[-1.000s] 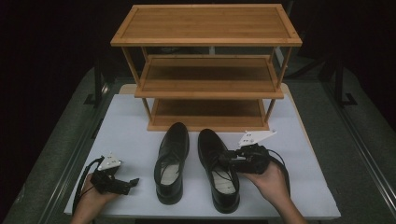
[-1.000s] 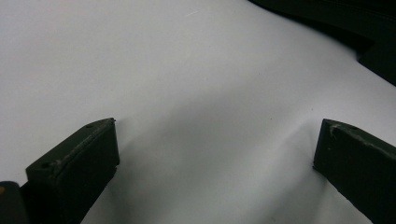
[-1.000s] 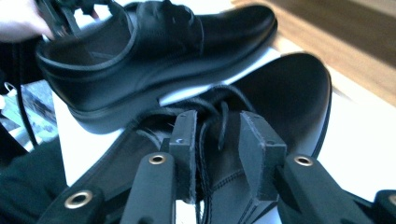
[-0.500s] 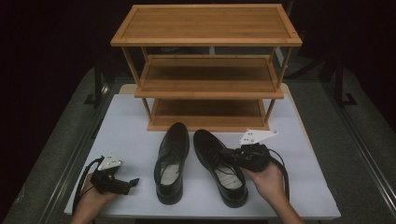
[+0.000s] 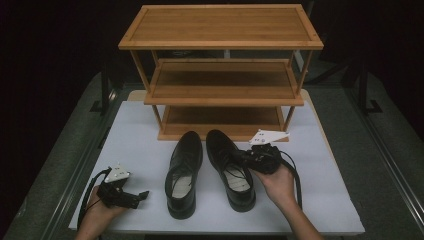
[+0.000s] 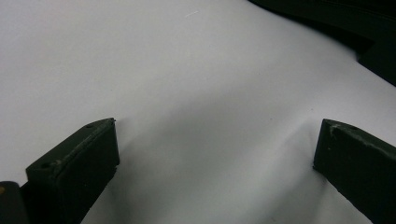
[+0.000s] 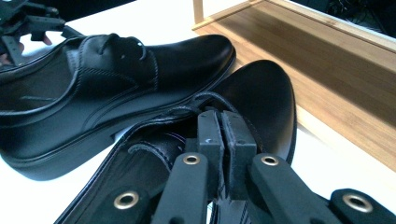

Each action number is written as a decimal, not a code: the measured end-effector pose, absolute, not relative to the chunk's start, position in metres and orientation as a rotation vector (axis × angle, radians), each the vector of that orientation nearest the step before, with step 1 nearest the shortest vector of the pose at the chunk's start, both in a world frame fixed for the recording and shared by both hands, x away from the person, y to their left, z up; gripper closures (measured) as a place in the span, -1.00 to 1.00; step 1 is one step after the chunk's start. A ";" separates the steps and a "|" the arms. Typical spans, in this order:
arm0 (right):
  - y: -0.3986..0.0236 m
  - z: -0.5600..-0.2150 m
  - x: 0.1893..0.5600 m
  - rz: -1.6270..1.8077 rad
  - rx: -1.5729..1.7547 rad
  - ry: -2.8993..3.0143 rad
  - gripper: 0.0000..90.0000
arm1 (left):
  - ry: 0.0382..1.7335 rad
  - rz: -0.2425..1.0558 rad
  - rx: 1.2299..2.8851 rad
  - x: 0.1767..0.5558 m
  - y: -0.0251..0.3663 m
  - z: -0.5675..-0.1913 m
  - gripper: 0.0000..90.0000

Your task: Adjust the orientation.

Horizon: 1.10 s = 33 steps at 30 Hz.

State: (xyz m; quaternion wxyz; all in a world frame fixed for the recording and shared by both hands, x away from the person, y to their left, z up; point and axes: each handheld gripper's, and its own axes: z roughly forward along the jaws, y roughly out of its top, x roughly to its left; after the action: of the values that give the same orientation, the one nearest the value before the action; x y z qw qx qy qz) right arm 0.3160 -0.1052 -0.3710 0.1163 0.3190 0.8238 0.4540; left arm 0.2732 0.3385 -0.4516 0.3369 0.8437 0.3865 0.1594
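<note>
Two black leather dress shoes stand side by side on the white mat point(image 5: 135, 135), toes toward the rack. My right gripper point(image 5: 243, 157) is shut on the upper edge of the right shoe point(image 5: 226, 150). In the right gripper view the right gripper point(image 7: 223, 135) pinches the leather rim of the right shoe point(image 7: 266, 98), with the left shoe point(image 7: 140, 79) beyond it. My left gripper point(image 5: 142, 195) rests open on the mat at the front left, apart from the left shoe point(image 5: 184, 170). In the left gripper view the left gripper point(image 6: 215, 154) has only white mat between its wide jaws.
A wooden three-tier shoe rack point(image 5: 222, 95) stands at the back of the mat, its lowest shelf point(image 7: 336, 79) just past the shoe toes. Dark floor and metal rails point(image 5: 385, 145) flank the table. The mat's front edge lies close to both hands.
The right shoe has shifted a little toward the rack with the right gripper on it, its heel swinging slightly. The left gripper and left shoe have stayed put.
</note>
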 end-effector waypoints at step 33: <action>-0.156 -0.434 0.338 1.433 0.952 2.521 1.00 | 1.006 0.413 2.205 0.273 0.339 -0.451 -1.00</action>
State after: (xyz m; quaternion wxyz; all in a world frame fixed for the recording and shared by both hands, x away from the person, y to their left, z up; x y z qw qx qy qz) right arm 0.3384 -0.1560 -0.4339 0.0447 0.3116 0.8252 0.4691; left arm 0.2732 0.3388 -0.4514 0.3349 0.8451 0.3855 0.1582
